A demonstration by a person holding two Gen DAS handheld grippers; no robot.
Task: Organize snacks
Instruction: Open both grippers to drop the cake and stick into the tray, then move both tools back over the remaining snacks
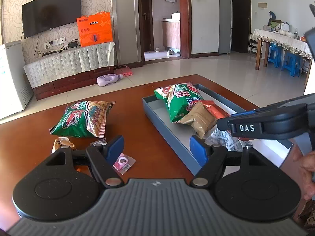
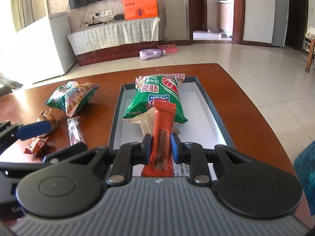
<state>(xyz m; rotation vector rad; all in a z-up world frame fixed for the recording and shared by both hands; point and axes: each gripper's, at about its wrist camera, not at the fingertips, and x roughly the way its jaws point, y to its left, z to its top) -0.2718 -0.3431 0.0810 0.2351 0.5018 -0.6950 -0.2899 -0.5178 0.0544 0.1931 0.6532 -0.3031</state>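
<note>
A grey tray (image 2: 206, 98) sits on the brown table and holds a green chip bag (image 2: 157, 96), a tan packet (image 1: 198, 121) and a white wrapper (image 1: 222, 137). My right gripper (image 2: 161, 146) is shut on a red wafer bar (image 2: 161, 135) and holds it over the tray's near end. My left gripper (image 1: 156, 149) is open and empty above the table left of the tray (image 1: 167, 127). A second green chip bag (image 1: 84, 118), a brown candy (image 1: 63, 143), a pink candy (image 1: 124, 162) and a small silver candy (image 1: 98, 142) lie on the table by it.
In the right wrist view a small red packet (image 2: 35, 144) and a clear pink-printed wrapper (image 2: 74, 129) lie left of the tray. The table's far edge (image 1: 177, 77) drops to a tiled floor with a purple bottle (image 1: 108, 79).
</note>
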